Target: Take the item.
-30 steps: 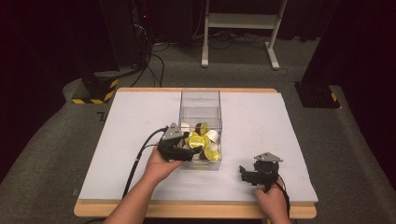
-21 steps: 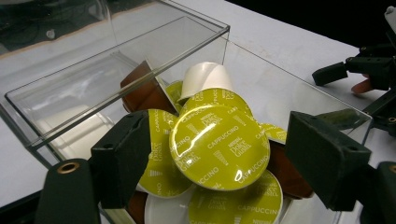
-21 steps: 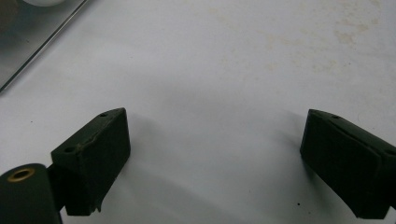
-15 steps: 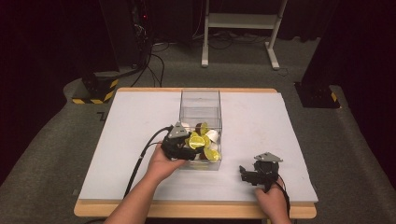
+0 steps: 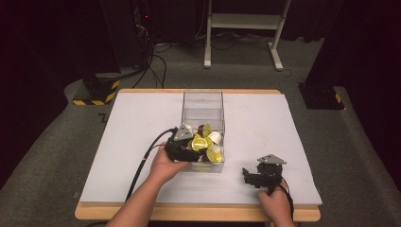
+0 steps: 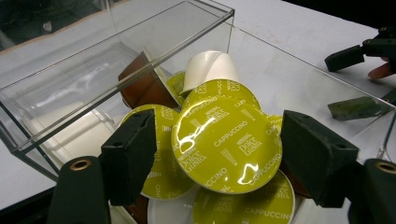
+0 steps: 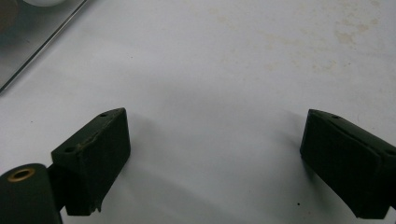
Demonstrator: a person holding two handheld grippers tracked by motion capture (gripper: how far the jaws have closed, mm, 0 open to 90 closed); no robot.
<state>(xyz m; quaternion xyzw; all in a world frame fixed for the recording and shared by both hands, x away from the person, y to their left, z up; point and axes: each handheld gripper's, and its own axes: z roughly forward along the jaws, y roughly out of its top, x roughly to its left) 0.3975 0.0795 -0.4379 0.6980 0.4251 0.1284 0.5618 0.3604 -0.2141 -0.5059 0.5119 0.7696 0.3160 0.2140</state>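
Observation:
A clear plastic box stands mid-table, its near end piled with coffee capsules: several with yellow-green lids, some white, some brown. My left gripper reaches into that near end from the left. In the left gripper view my left gripper is open, its jaws straddling the top green-lidded "Cappuccino" capsule; the right jaw sits at its rim and a narrow gap shows at the left jaw. My right gripper rests on the table to the right of the box, open, with bare white surface between its jaws.
The white table top lies on a wooden board with its edge along the front. The far half of the box holds nothing. The other gripper shows beyond the box wall. Black equipment and a white stand are on the floor behind.
My left gripper has edged a little to the right, further over the capsule pile. The right gripper has not moved.

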